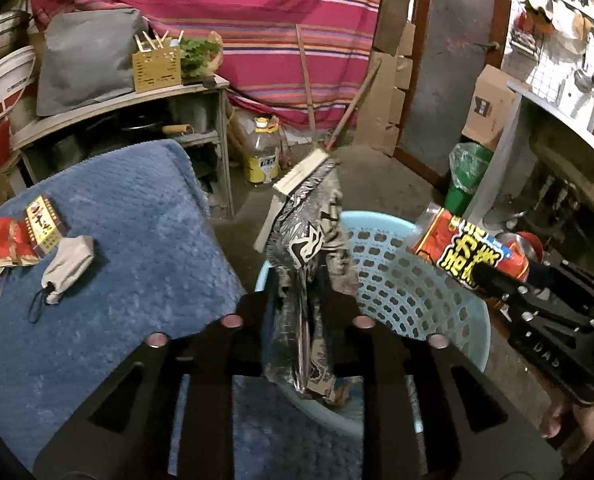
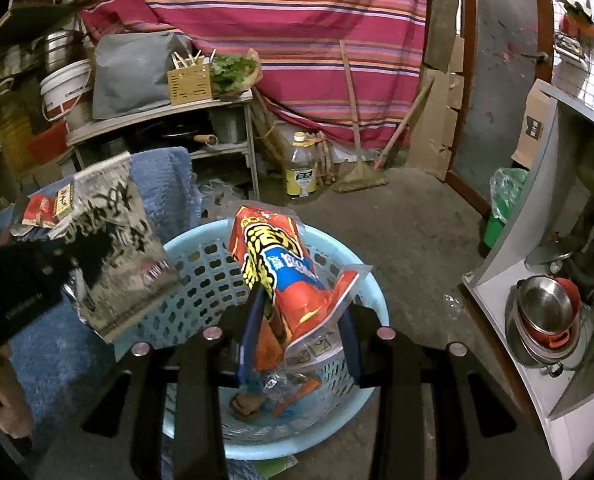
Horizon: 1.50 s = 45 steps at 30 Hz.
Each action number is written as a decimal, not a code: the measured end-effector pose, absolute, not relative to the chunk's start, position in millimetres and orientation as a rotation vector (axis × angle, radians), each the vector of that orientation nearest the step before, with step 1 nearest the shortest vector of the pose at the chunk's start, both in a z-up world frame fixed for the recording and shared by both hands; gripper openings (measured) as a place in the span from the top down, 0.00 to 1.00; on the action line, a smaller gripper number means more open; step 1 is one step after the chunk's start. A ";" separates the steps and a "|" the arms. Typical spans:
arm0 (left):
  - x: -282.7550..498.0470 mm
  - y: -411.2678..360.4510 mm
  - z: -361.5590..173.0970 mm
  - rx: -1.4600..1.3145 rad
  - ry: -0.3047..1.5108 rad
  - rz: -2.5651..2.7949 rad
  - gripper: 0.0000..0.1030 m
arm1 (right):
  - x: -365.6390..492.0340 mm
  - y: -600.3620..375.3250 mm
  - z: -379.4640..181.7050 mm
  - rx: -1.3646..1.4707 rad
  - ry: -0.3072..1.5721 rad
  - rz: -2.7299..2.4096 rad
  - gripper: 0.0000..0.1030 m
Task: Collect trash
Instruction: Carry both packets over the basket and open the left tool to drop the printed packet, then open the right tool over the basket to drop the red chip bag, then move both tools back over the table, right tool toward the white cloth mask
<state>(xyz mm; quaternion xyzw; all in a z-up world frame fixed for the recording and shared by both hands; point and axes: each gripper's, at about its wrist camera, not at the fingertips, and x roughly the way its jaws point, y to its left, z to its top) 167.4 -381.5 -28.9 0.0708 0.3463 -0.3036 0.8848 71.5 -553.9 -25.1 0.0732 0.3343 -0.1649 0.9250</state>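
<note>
**Both grippers holding wrappers over basket**

Left gripper (image 1: 297, 344) is angling down, fingers loosely around the black-and-white wrapper (image 1: 313, 232); grip unclear. Right gripper (image 2: 297, 344) is pinching the red snack bag (image 2: 285, 272), yellow characters unreadable. Blue basket (image 2: 201, 264) is sitting at 6 o'clock beneath both.

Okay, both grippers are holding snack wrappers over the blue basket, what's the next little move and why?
Probably let go. The left gripper has the black-and-white wrapper hanging over the light blue basket, and the right gripper holds the red snack bag above the same basket, where other trash already lies. Opening the jaws should drop both in.
</note>
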 end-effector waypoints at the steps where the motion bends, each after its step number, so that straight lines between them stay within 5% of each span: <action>1: 167.6 -382.5 -30.9 0.152 0.722 -0.628 0.69 | 70.8 -554.2 -25.1 0.152 0.686 -0.338 0.65; 19: 168.7 -318.3 -10.6 0.177 0.608 -0.455 0.13 | 80.6 -547.8 -43.2 0.164 0.730 -0.336 0.65; 27: 174.6 -276.1 -6.7 0.168 0.595 -0.401 0.08 | 94.9 -528.8 -49.9 0.152 0.750 -0.328 0.60; 29: 176.6 -265.1 -6.3 0.160 0.594 -0.386 0.08 | 97.6 -526.1 -49.4 0.148 0.747 -0.337 0.52; 31: 179.1 -250.3 -5.1 0.150 0.590 -0.367 0.07 | 99.0 -523.5 -47.7 0.136 0.743 -0.356 0.29; 32: 180.1 -243.4 -4.4 0.146 0.587 -0.359 0.06 | 99.2 -522.0 -47.0 0.126 0.739 -0.368 0.26; 45: 211.2 -113.7 -9.9 0.115 0.584 -0.189 0.05 | 120.0 -465.8 -43.9 0.126 0.707 -0.378 0.16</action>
